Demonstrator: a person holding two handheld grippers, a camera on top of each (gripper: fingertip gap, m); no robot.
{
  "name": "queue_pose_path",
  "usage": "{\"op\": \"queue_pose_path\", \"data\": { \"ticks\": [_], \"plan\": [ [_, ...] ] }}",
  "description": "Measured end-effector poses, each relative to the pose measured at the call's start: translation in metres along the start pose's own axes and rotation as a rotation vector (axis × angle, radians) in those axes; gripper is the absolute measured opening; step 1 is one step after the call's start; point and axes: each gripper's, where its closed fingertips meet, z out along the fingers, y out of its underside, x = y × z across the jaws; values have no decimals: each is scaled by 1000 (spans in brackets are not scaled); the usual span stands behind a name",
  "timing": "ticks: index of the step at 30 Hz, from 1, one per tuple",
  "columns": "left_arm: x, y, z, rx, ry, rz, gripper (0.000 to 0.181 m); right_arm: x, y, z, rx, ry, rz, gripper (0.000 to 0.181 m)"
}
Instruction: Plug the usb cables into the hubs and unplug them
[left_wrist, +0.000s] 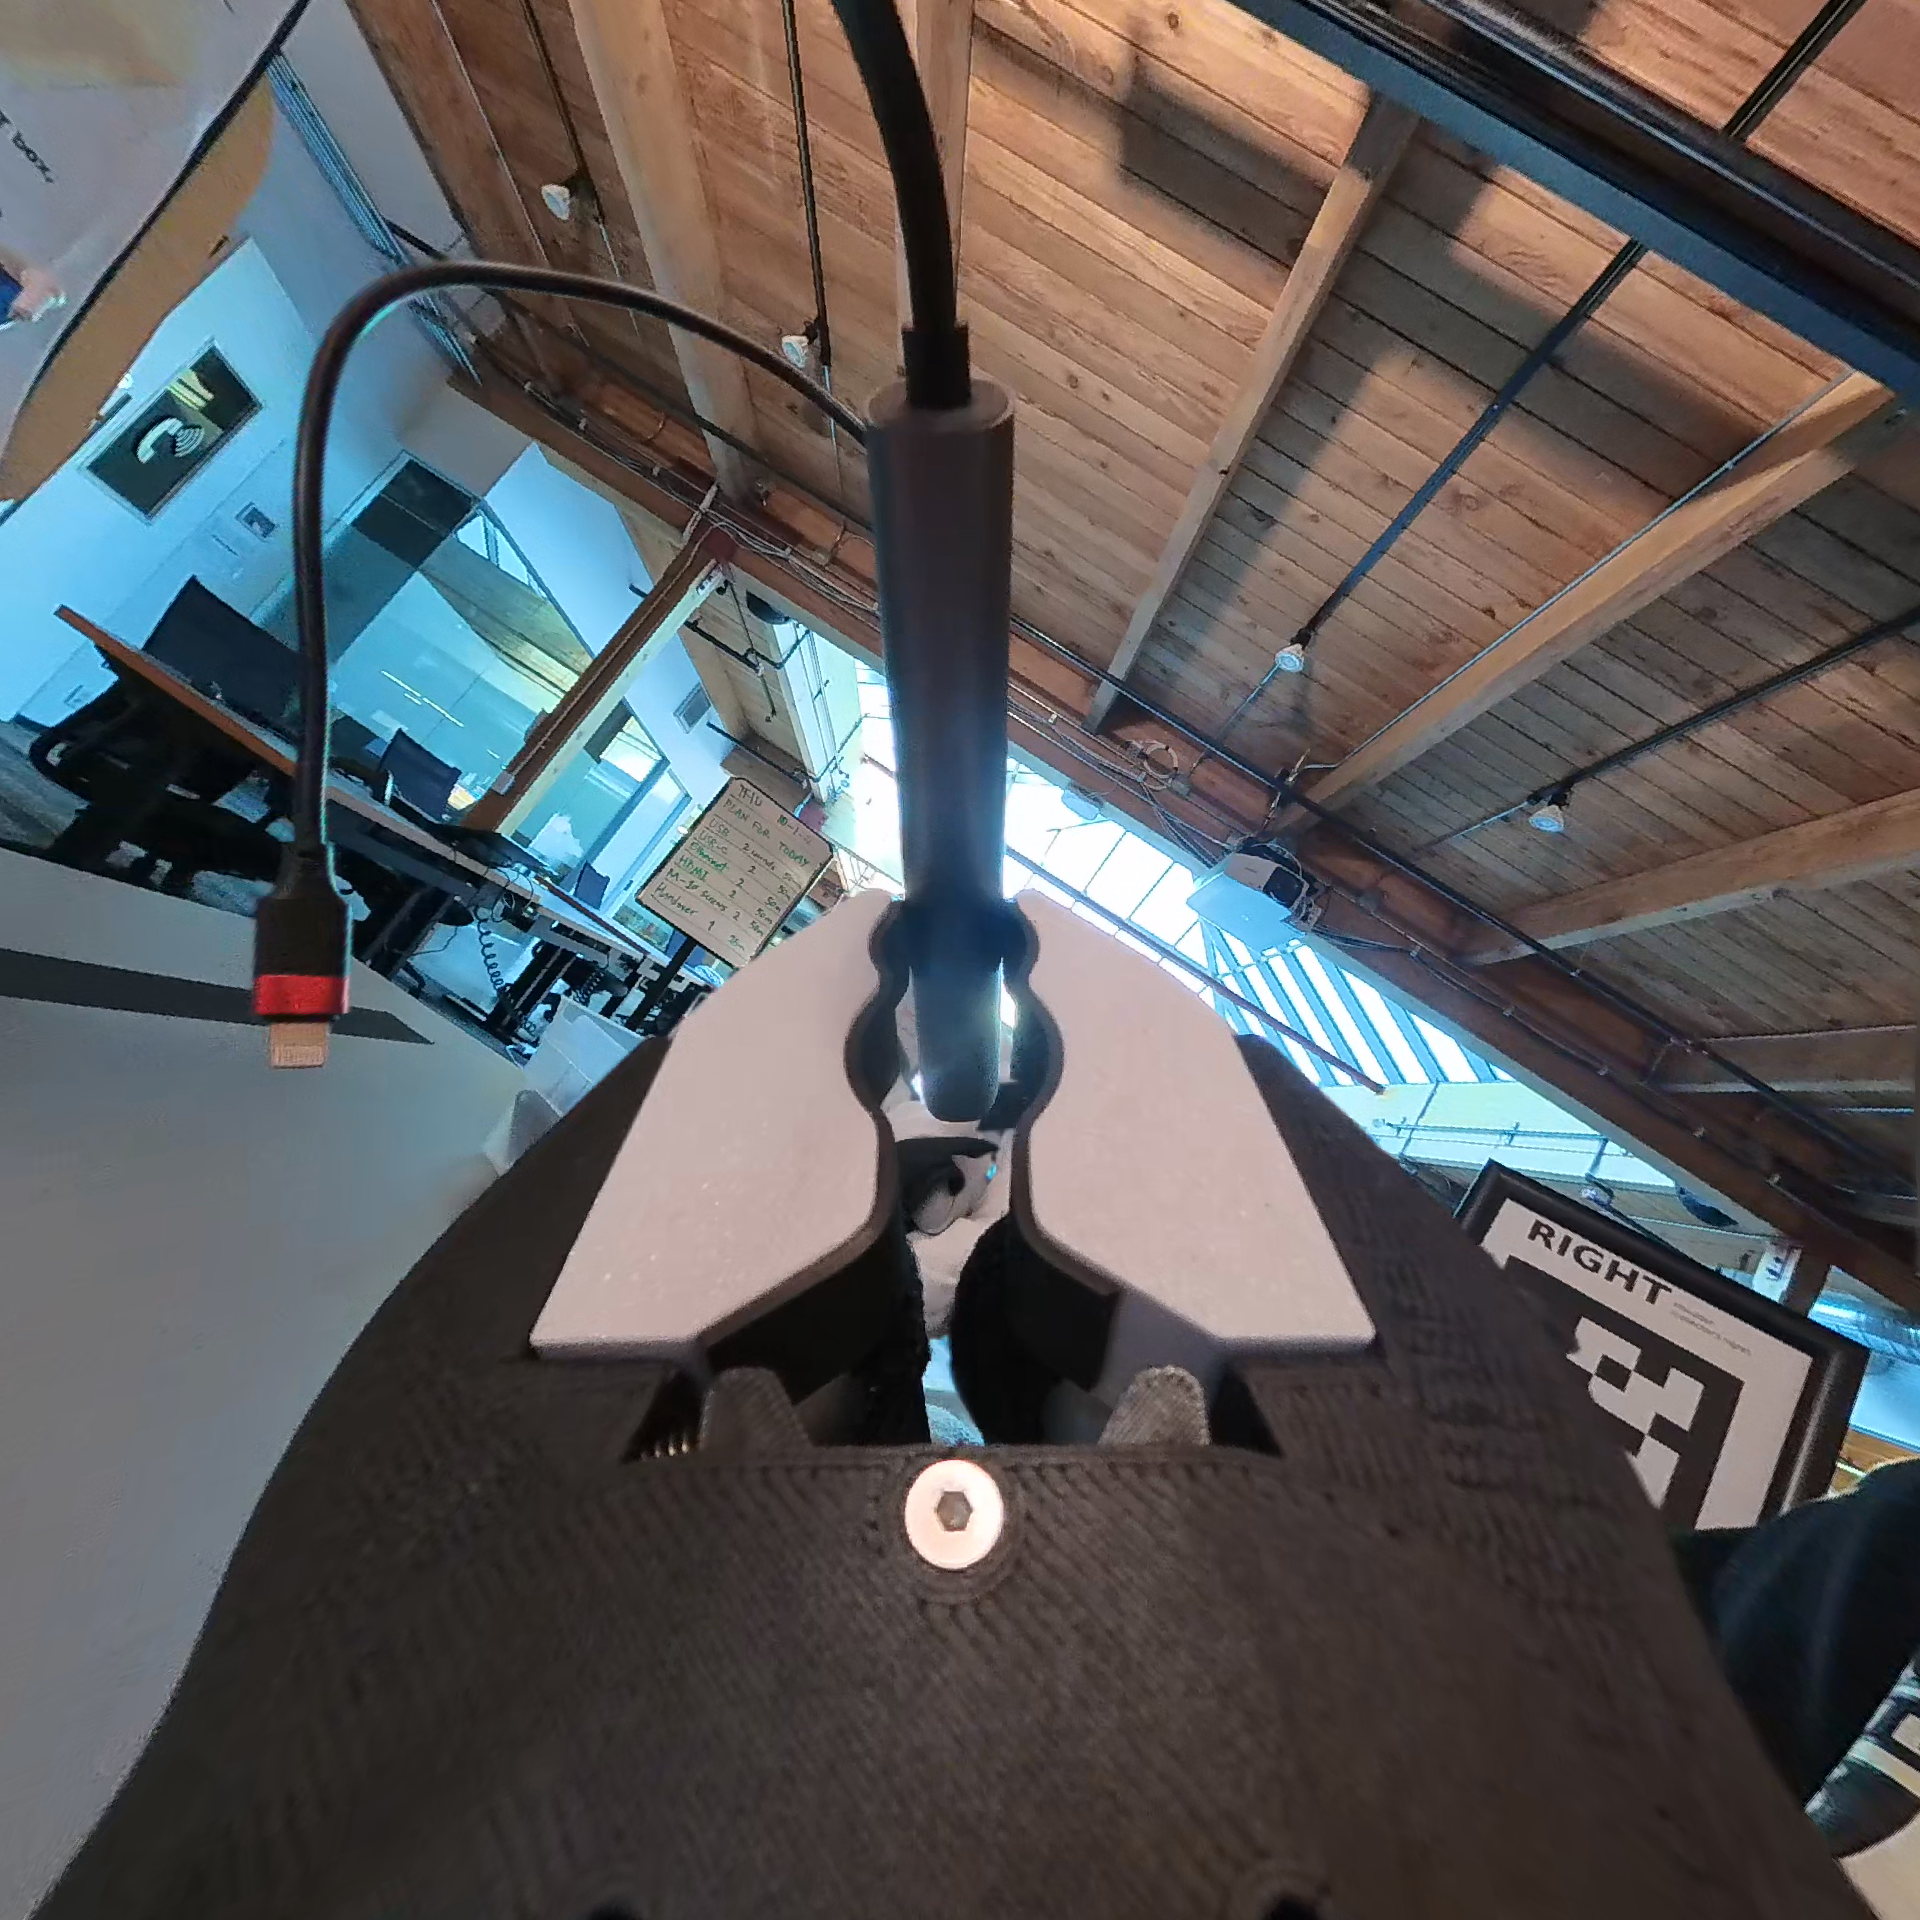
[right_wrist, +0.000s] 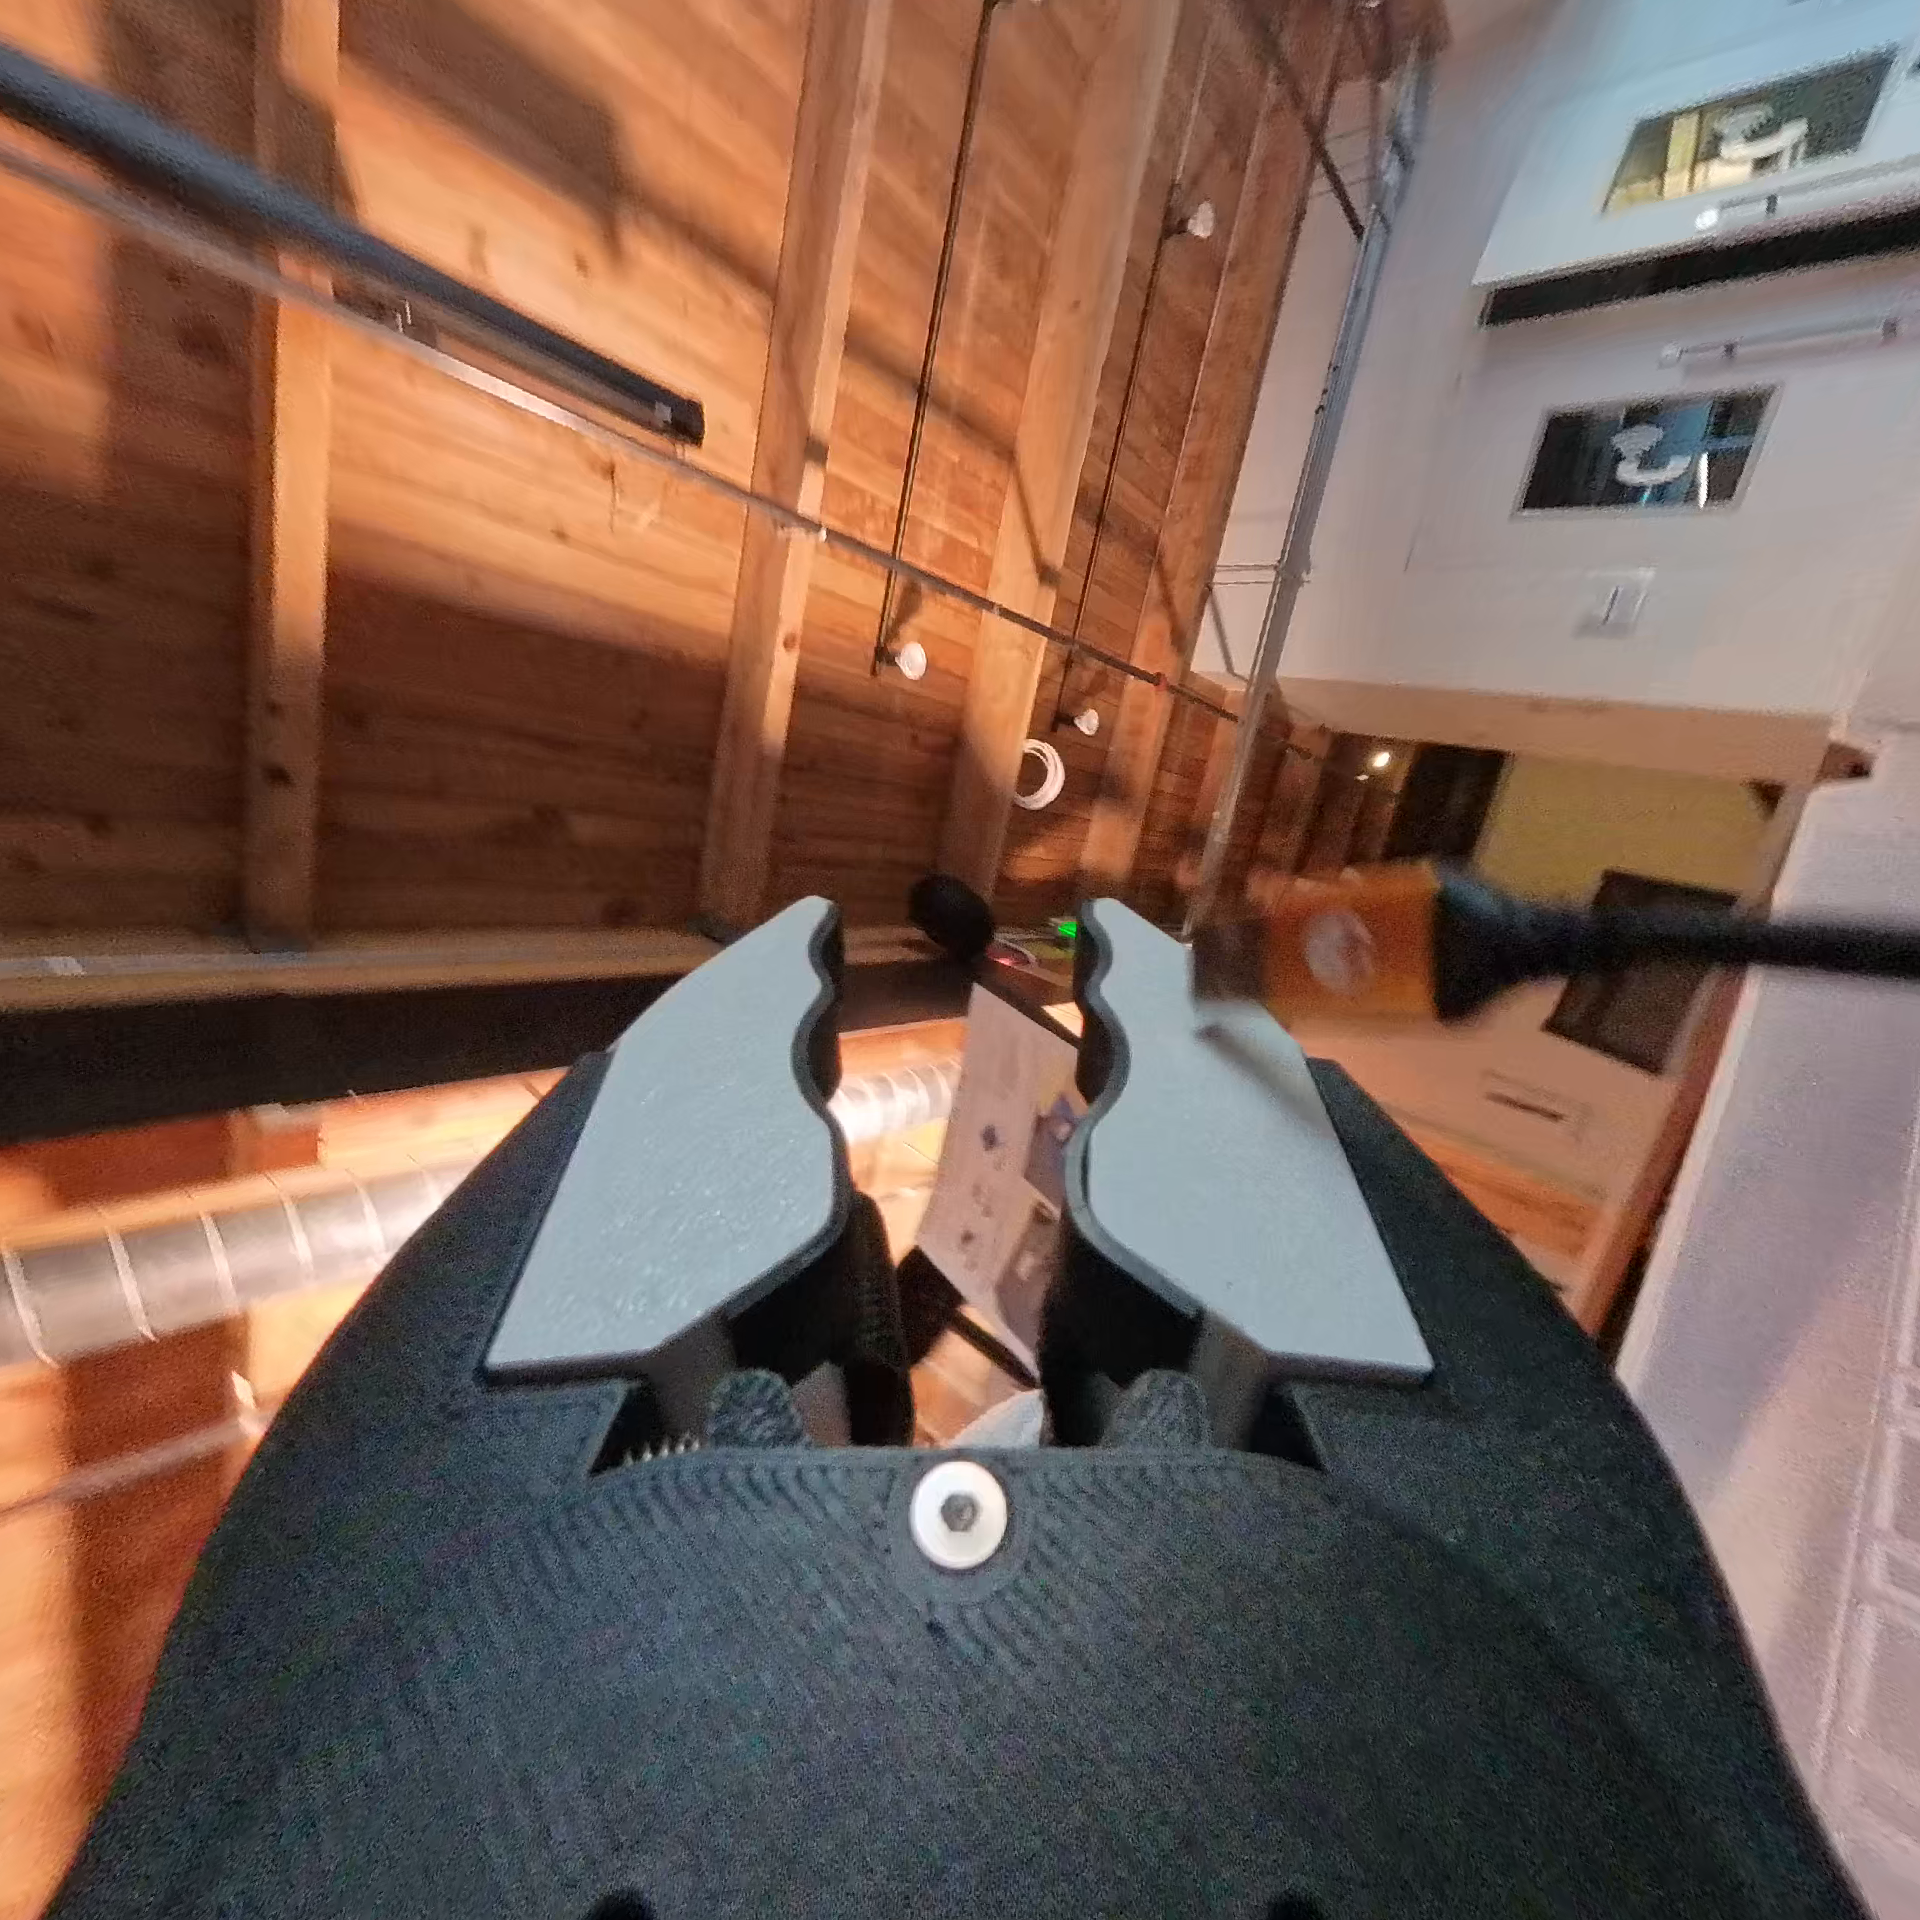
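Observation:
In the left wrist view my left gripper is shut on a long dark grey hub and holds it upright, pointing toward the wooden ceiling. A thick black cable leaves the hub's top end. A thin black cable arcs from the hub's left side and hangs down, ending in a black plug with a red band and a bare metal tip. In the right wrist view my right gripper is open and empty. A blurred black plug with a metal tip on a black cable hangs just right of its right finger.
Both cameras look up at a wooden beam ceiling. A white table surface lies at the left of the left wrist view. A framed marker card stands at its right, a whiteboard behind. White walls fill the right of the right wrist view. There is about 30 cm between the tips of the two grippers.

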Motion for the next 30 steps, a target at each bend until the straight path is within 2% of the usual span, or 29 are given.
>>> {"op": "queue_pose_path", "data": {
  "ticks": [3, 6, 8, 11, 13, 15, 17, 19, 21, 24, 27, 30],
  "plan": [
    [1, 1, 0, -5, 3, 2, 16, -17, 23, 5, -104, -25, -179, 56],
    [1, 3, 1, -16, 7, 6, 16, -34, 60, 8, -271, -78, -362, 67],
    [2, 5, 3, -38, 7, 24, 16, -56, 91, 5, -390, -199, -520, 67],
    [7, 11, 6, -92, 15, 89, 16, -87, 147, -14, -620, -444, -635, 52],
    [10, 17, 8, -155, 22, 155, 16, -88, 183, -35, -833, -528, -565, 45],
    [14, 27, 11, -240, 33, 235, 17, -84, 212, -57, -1065, -557, -376, 48],
    [17, 41, 13, -341, 48, 313, 17, -82, 226, -74, -1220, -552, -167, 55],
    [20, 55, 14, -418, 65, 353, 17, -87, 226, -77, -1223, -566, -40, 50],
    [23, 63, 15, -448, 88, 338, 16, -87, 226, -80, -1243, -568, -18, 42],
    [22, 68, 15, -454, 92, 306, 17, -93, 225, -86, -1253, -634, -47, 6],
    [24, 66, 16, -425, 111, 326, 17, -94, 224, -85, -1245, -632, -19, 7],
    [35, 46, 19, -276, 147, 327, 26, -95, 225, -86, -1229, -609, 61, 6]
  ]
}}
